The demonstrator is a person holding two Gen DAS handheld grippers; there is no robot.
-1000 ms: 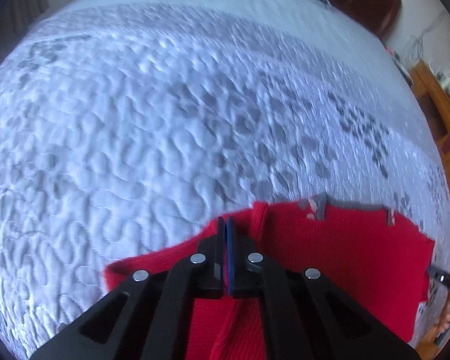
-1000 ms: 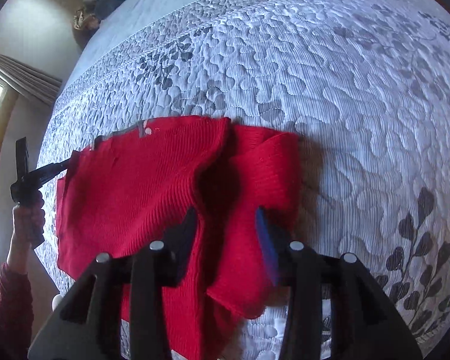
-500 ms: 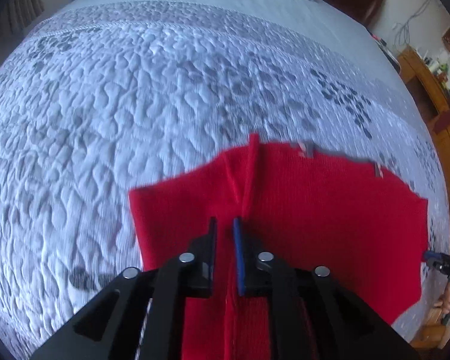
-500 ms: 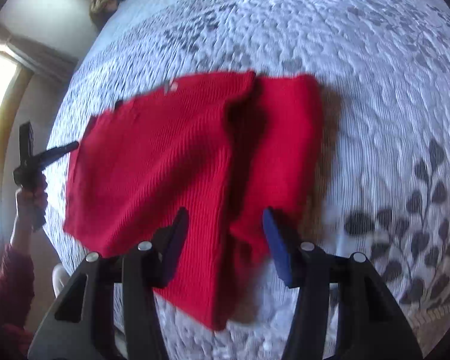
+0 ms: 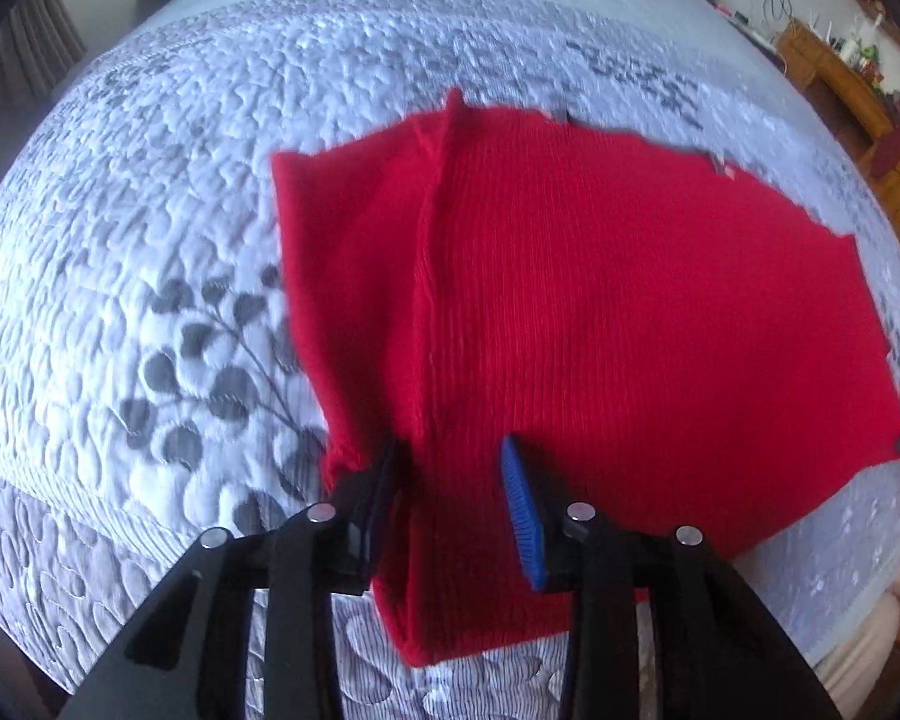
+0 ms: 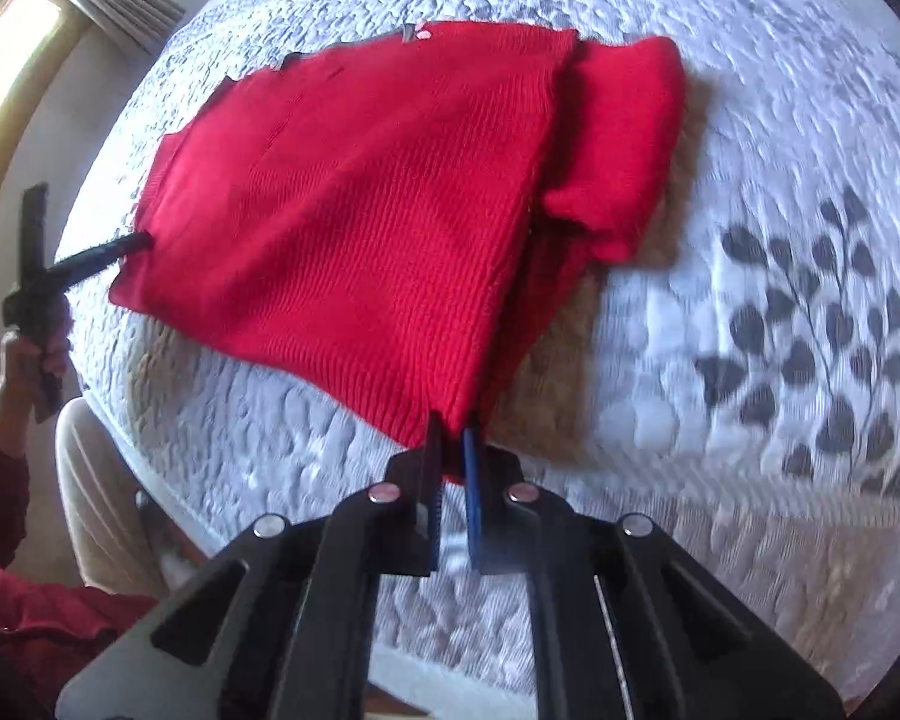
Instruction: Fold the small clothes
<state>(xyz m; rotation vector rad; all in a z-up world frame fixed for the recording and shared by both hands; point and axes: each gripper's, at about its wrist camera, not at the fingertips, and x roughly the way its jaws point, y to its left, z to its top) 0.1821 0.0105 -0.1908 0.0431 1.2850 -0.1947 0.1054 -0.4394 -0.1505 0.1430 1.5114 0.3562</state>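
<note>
Right gripper clamps the red ribbed knit garment's near corner; left gripper jaws are opening astride its fold.

Right gripper pinched tight on near corner of red knit garment, lifting it off the quilted bedspread. Left gripper at garment's far-left edge, held by a hand; its jaw state unclear.
</note>
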